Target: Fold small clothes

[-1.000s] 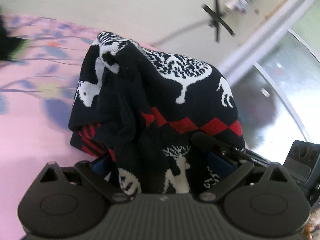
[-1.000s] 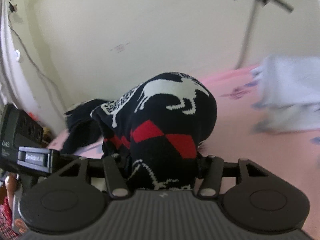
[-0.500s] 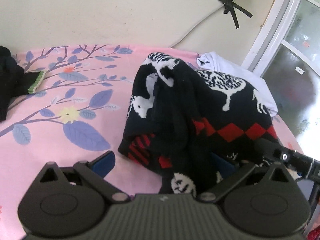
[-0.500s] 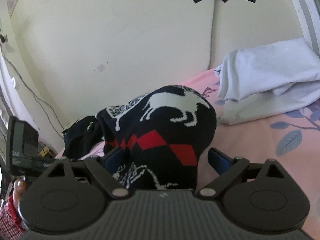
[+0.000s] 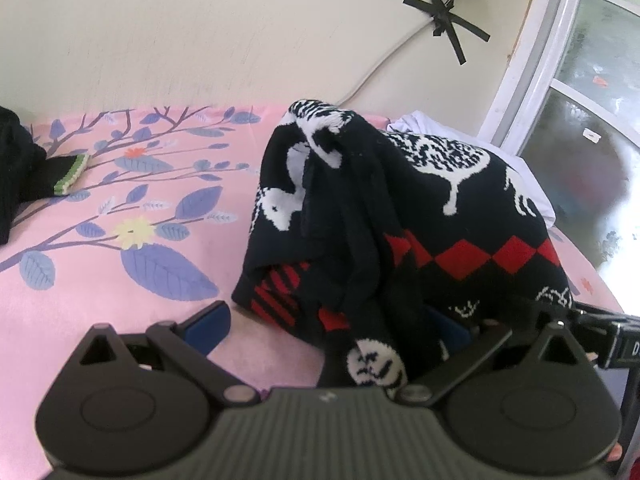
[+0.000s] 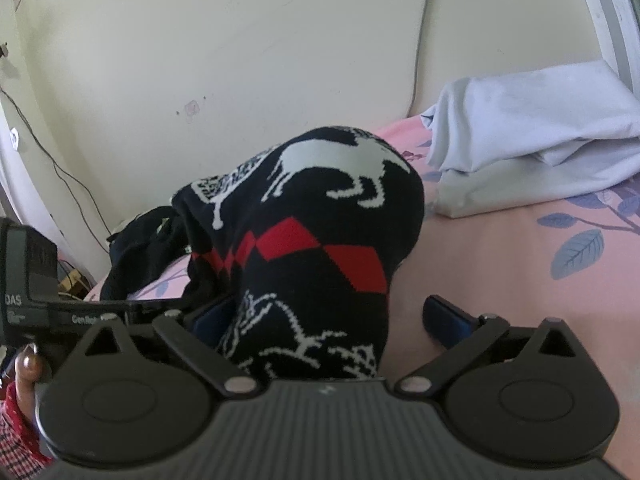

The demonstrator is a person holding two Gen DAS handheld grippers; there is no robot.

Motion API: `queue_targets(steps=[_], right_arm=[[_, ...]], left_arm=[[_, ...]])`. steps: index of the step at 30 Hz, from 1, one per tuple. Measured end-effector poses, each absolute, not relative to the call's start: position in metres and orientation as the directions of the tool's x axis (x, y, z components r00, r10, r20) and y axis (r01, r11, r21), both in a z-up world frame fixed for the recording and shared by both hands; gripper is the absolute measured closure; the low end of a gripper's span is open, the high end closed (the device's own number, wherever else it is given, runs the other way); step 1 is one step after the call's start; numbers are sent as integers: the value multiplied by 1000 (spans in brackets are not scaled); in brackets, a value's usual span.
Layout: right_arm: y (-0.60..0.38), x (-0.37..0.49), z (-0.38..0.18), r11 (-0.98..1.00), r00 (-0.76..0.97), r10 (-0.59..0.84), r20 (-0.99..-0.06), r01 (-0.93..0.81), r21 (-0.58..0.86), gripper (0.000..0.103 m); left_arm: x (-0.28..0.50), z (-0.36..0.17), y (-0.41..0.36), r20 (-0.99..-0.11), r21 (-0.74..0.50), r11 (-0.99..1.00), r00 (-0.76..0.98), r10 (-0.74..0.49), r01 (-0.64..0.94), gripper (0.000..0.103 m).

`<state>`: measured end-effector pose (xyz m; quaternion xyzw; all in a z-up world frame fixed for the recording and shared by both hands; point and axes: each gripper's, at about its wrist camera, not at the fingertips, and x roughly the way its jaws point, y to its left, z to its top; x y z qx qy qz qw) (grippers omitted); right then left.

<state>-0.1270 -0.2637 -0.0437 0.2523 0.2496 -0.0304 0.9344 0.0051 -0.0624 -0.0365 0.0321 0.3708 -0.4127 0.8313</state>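
Between the spread blue-padded fingers of the left gripper (image 5: 324, 326) lies the near edge of the black knitted sweater with white deer and red diamonds (image 5: 400, 220), bunched on the pink floral bedsheet (image 5: 80, 280); pads not pressing it. Right gripper (image 6: 328, 320): jaws opening, the sweater's other end (image 6: 320, 248) loose between them, right pad clear of it. Farther off, a folded white cloth (image 6: 532, 132) against the cream wall (image 6: 240, 60); a black garment with a green-striped cuff (image 5: 24, 176) at the left.

- Left gripper (image 5: 326, 326): black ribbed housing, two round discs, silver pivot screws, blue finger pads.
- Right gripper (image 6: 332, 318): identical build.
- Person's sleeve (image 6: 18, 436): red patterned with white.
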Motion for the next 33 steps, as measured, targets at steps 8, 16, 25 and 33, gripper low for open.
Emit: queue_targets(steps=[8,16,25,33], right_arm=[[-259,-124,-44,878,870,58,-490,189,440,6],[-260,-123,-44,881,869,53,-493,191,432,6],[-261,-123,-44,882,869,55,-492,189,432,6],[-260,-123,-44,881,869,54,-491,191,433,6]], left_arm=[[4,-38,-60,-625,-253,648,390,-676,718,0],[3,-38,-59,-619,-255,648,393,-680,718,0],[3,-39,-59,-614,-258,646,395,-684,718,0],[3,-39,-59,-613,-260,646,394,-684,717,0]])
